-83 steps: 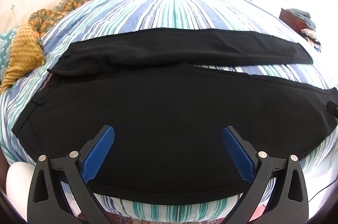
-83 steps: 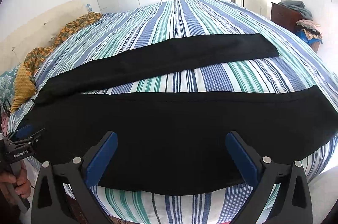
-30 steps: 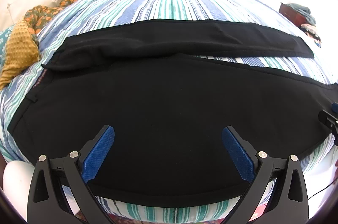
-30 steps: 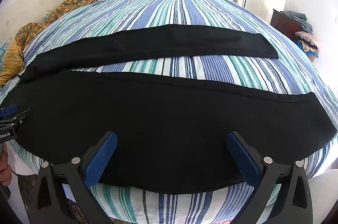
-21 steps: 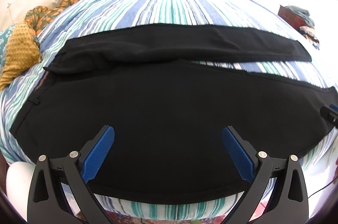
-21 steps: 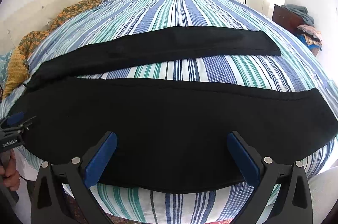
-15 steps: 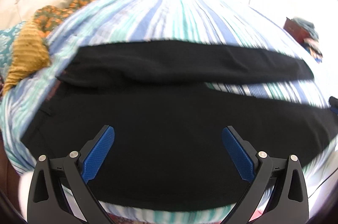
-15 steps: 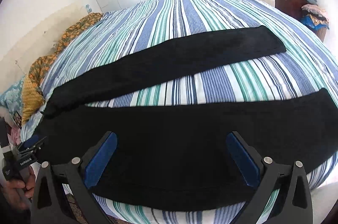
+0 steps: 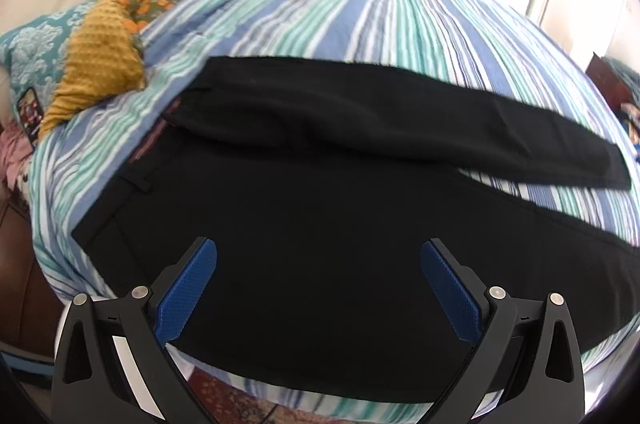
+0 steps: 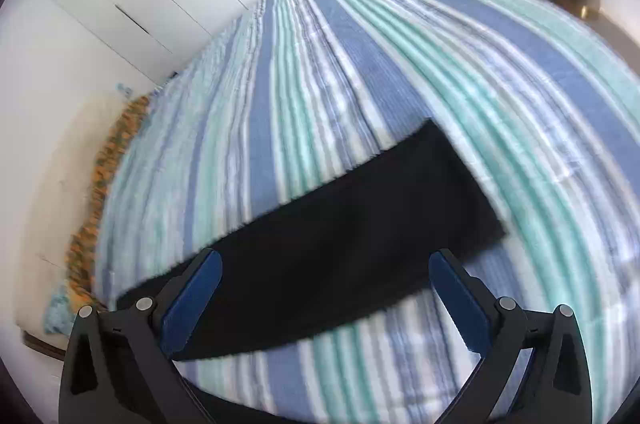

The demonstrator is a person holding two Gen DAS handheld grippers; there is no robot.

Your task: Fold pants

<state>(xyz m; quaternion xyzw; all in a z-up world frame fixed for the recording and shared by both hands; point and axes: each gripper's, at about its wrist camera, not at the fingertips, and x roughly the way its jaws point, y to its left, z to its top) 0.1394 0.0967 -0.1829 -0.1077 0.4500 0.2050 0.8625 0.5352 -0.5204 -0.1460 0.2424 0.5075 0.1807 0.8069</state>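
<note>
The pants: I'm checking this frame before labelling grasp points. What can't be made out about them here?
- Near leg's hem: the left wrist view cuts the pants off at its right edge.
- Waistband: outside the right wrist view, which shows mostly the far leg, smeared by motion blur.
- Pants' front edge: partly hidden in the left wrist view behind the left gripper.
- Near leg: only a sliver shows behind the right gripper.

Your right gripper (image 10: pixel 320 296) stands wide open above the far leg of the black pants (image 10: pixel 340 236), which lies flat across the striped bedcover (image 10: pixel 360 64).
</note>
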